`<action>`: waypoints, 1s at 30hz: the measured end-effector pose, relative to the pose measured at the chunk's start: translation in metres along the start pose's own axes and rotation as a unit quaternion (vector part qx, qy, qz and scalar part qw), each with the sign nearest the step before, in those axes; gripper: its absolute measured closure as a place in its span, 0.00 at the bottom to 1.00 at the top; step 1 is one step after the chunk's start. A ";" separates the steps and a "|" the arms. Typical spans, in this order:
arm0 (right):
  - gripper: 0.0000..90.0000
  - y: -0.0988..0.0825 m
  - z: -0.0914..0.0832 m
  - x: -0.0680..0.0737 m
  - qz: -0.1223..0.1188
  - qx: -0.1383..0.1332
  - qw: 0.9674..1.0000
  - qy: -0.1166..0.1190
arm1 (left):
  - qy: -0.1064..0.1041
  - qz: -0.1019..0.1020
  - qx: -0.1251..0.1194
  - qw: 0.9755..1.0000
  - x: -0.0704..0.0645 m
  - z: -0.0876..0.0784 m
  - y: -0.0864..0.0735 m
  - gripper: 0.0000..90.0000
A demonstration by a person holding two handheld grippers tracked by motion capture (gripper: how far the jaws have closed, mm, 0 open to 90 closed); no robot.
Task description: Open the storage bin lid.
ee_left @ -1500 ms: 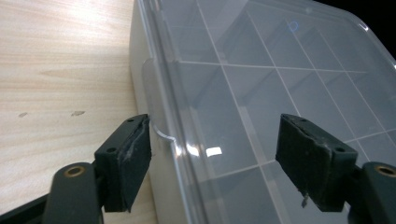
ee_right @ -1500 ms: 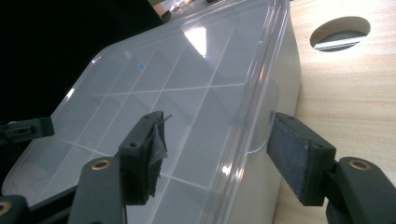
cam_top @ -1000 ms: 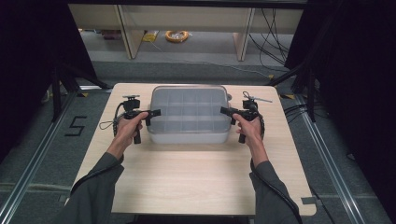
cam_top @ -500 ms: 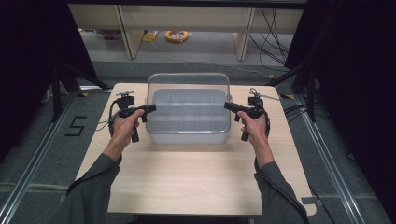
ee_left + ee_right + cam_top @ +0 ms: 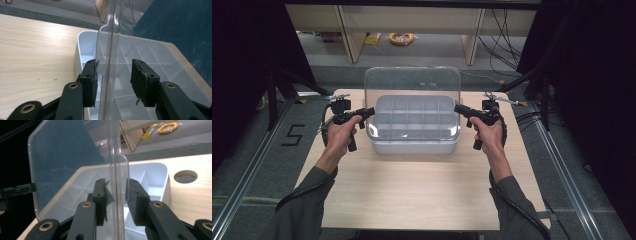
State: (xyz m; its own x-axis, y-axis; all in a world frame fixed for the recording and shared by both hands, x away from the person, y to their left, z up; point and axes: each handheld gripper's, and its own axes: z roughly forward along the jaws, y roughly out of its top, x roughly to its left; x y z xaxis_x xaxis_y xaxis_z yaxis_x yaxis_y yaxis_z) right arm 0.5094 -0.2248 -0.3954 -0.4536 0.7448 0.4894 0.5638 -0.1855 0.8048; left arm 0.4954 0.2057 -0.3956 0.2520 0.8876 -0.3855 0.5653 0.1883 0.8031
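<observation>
A white compartment box (image 5: pixel 412 146) stands at the middle of the wooden table (image 5: pixel 412 195). Its clear lid (image 5: pixel 412 92) is raised above it, tilted up toward the far side. My left gripper (image 5: pixel 371 112) grips the lid's left edge, and my right gripper (image 5: pixel 457 108) grips its right edge. Both pairs of jaws have just been closing on the lid. In the left gripper view the lid's rim (image 5: pixel 111 37) runs between the pads of that gripper (image 5: pixel 113 80), with the box (image 5: pixel 155 57) beyond. The right gripper view shows its gripper (image 5: pixel 116 200) clamped on the lid (image 5: pixel 62 157) over the box (image 5: pixel 150 175).
A round hole (image 5: pixel 185 176) is cut in the tabletop right of the box. Beyond the table stand wooden shelf legs, with a yellow cable coil (image 5: pixel 401 37) on the floor. Black curtains hang on both sides. Bare table lies in front of the box.
The lid lay flat on the box and now stands raised and tilted above it. Both hands have risen with it, and the jaws have narrowed onto its edges.
</observation>
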 end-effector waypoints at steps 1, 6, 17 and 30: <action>0.79 0.001 -0.001 -0.002 -0.019 -0.006 1.000 0.001 | -0.002 -0.002 0.001 1.000 -0.002 -0.003 0.001 0.63; 0.79 0.006 -0.010 0.009 -0.027 -0.007 1.000 0.007 | 0.002 0.007 -0.004 1.000 -0.007 -0.013 0.003 0.63; 0.80 0.002 -0.023 0.019 -0.023 -0.005 1.000 0.015 | 0.001 0.015 -0.008 1.000 -0.013 -0.028 0.001 0.63; 0.80 -0.019 -0.045 0.026 -0.038 -0.015 0.999 0.022 | -0.002 0.036 -0.011 0.999 -0.019 -0.049 -0.023 0.63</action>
State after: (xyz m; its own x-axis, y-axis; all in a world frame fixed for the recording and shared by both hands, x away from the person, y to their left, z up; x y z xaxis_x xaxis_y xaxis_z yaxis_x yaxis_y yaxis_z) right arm 0.4557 -0.2306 -0.3829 -0.5253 0.7280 0.4405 0.5063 -0.1486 0.8494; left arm 0.4390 0.2047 -0.3848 0.2944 0.8976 -0.3280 0.5287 0.1329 0.8383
